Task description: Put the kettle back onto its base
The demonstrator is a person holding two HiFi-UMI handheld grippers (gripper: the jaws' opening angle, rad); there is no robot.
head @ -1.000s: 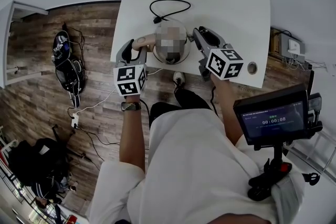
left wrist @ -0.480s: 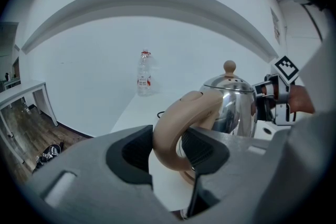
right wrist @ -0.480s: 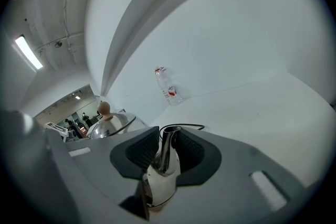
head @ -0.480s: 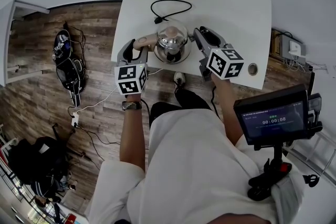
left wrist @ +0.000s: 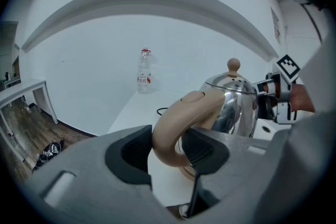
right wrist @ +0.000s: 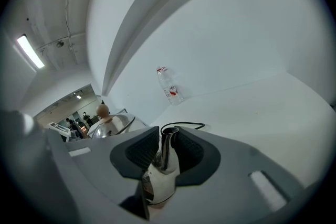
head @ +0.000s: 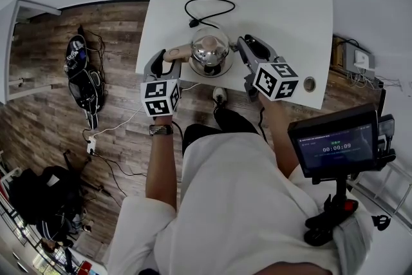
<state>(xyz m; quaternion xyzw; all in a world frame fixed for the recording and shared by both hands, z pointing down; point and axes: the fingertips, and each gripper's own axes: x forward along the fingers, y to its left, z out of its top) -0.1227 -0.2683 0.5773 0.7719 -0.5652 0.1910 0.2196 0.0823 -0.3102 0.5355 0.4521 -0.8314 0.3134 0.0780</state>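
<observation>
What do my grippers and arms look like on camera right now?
The left gripper and right gripper are both grey moulded plastic with dark ribbed pads. Each carries a white cube printed with black square markers. The person wears a white short-sleeved shirt, forearms bare, and a dark wristband on the left wrist.

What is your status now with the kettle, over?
Left gripper shut on kettle handle. Right gripper shut on spout. Kettle upright at table's near edge; base not clearly seen. Bottle far behind, clear.
</observation>
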